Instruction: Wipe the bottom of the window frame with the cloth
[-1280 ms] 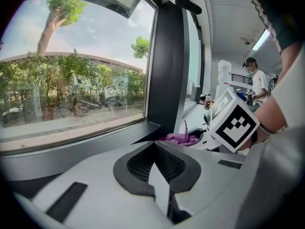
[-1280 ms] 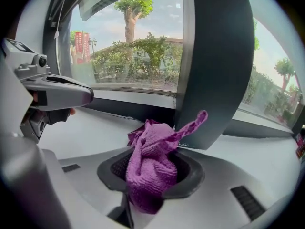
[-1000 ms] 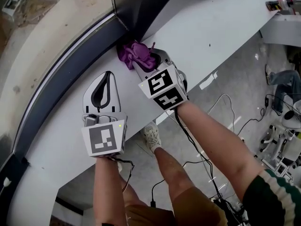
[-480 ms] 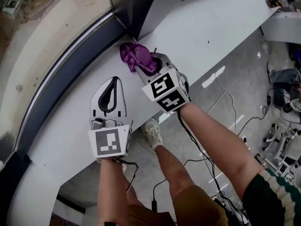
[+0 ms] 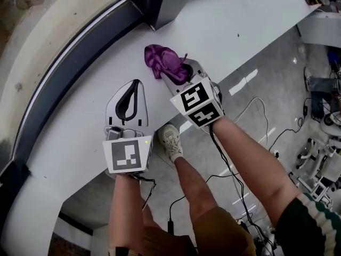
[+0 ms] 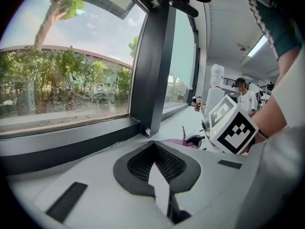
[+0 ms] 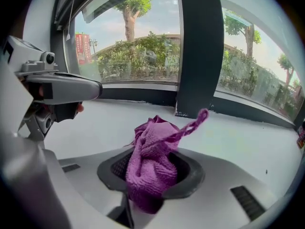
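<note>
The right gripper (image 5: pixel 180 74) is clamped on a bunched purple terry cloth (image 5: pixel 162 61), which bulges out past its jaws with one thin twisted strand sticking up. The cloth sits over the broad white window sill (image 5: pixel 240 25), near the foot of the dark upright window post (image 5: pixel 160 4) but apart from it, with a strip of bare sill between the two. It touches neither the post nor the dark bottom rail of the window frame (image 5: pixel 69 71), which runs away from the post's foot along the glass. Whether the cloth presses on the sill cannot be told. The left gripper (image 5: pixel 133 92) lies farther from the post, just beside the right one and over the same sill, its jaws closed tip to tip on nothing.
</note>
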The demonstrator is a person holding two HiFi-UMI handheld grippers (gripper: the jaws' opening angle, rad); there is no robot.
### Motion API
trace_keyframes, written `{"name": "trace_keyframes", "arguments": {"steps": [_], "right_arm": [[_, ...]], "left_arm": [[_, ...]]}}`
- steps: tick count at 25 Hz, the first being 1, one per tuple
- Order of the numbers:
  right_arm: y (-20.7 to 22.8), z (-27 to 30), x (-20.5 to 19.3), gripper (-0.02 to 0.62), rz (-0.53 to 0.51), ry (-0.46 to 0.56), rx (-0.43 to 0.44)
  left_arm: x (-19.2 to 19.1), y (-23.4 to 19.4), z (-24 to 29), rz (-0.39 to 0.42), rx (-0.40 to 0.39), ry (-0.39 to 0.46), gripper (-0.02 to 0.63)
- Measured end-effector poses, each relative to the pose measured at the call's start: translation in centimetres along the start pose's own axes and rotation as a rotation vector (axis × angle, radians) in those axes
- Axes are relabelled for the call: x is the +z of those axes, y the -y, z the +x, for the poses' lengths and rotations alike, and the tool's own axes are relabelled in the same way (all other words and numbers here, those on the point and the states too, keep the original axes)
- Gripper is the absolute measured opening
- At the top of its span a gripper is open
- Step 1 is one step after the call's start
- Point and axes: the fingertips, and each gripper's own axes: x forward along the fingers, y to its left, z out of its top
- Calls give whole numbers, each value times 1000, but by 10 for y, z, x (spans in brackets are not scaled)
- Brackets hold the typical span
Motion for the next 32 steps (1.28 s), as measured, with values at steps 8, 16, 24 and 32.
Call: {"name": "trace_keyframes", "arguments": {"steps": [8,16,24,32], "right_arm": [[-9,-15,-17,150,1,6,17],[-20,-39,-48,150,35,16,20],[-25,-52,-64,150,84,44,-6],[-33,-62,-80,150,94,45,8]], "left_arm": [[-15,15,-6,-9,2,-21,6],[-27,31,-14,-13,-5,-35,6],[-41,45,-21,-2,-26,-57,6],[-50,59,-23,-3,7,-43,6]]}}
